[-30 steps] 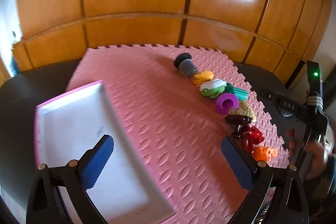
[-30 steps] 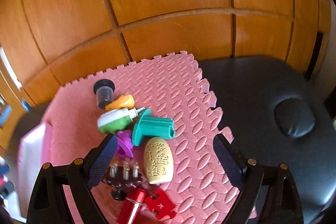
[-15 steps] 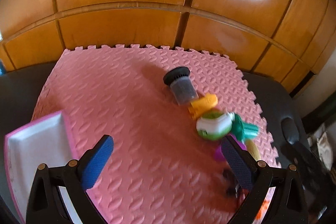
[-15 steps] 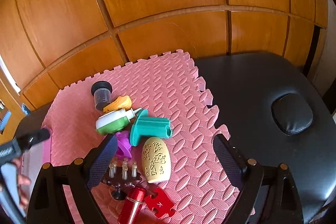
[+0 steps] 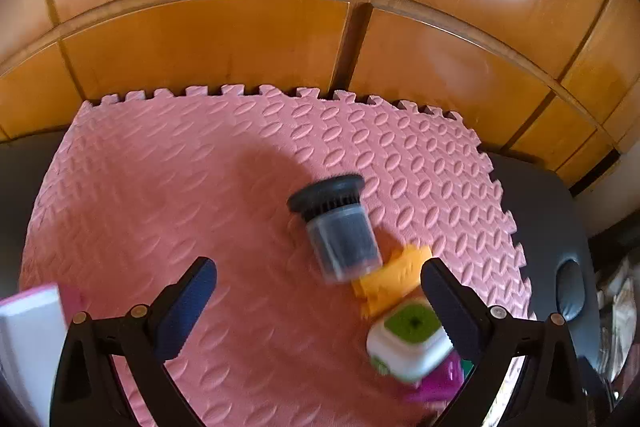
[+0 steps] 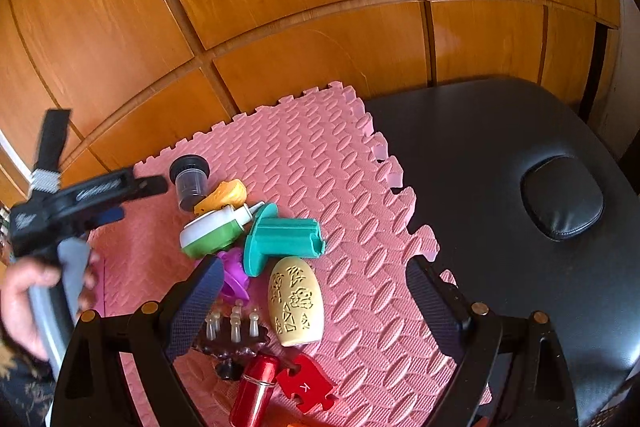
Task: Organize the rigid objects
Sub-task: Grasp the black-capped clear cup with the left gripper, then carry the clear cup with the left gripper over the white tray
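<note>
Ahead of the left gripper [image 5: 318, 277], jaws wide, lies a blurred dark-capped clear plastic cylinder [image 5: 338, 227] on its side; the right gripper [image 6: 316, 289] gapes empty above the beige carved egg [image 6: 296, 301].

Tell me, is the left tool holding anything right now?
No, the left tool is open and empty, with the dark jar lying on the pink mat ahead.

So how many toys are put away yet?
None that I can see: the white tray's visible corner is bare. Both grippers are open and hold nothing; the left gripper is nearing the dark jar. The toys, like the teal piece and cream egg, still lie on the pink mat.
</note>
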### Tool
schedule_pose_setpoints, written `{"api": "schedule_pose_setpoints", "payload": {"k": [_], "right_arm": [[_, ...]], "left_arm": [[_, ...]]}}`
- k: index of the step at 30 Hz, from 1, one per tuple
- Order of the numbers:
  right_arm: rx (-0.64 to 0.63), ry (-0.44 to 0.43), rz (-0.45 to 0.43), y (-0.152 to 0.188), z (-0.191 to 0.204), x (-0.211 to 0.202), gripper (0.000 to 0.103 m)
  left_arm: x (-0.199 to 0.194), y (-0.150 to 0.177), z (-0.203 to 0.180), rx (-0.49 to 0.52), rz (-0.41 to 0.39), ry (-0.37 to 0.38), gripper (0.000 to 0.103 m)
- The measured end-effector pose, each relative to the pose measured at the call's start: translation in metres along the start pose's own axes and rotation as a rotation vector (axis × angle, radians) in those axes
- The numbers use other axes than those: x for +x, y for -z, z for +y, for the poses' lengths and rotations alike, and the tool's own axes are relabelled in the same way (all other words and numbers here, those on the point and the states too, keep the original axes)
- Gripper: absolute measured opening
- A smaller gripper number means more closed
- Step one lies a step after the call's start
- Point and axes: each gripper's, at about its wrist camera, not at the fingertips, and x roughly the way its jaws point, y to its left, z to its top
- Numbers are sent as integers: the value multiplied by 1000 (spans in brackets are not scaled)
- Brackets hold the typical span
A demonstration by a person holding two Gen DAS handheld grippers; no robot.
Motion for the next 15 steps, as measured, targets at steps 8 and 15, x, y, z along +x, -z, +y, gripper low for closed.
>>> {"api": "schedule_pose_setpoints", "payload": {"k": [8,15], "right_arm": [[-10,12,-5,-1,0,1,94],[12,12,-5,-2,-5,3,92]], "left_arm": [[41,-19,-6,-36,39,12,77],[56,-6,5,-85,76,50,44]]}}
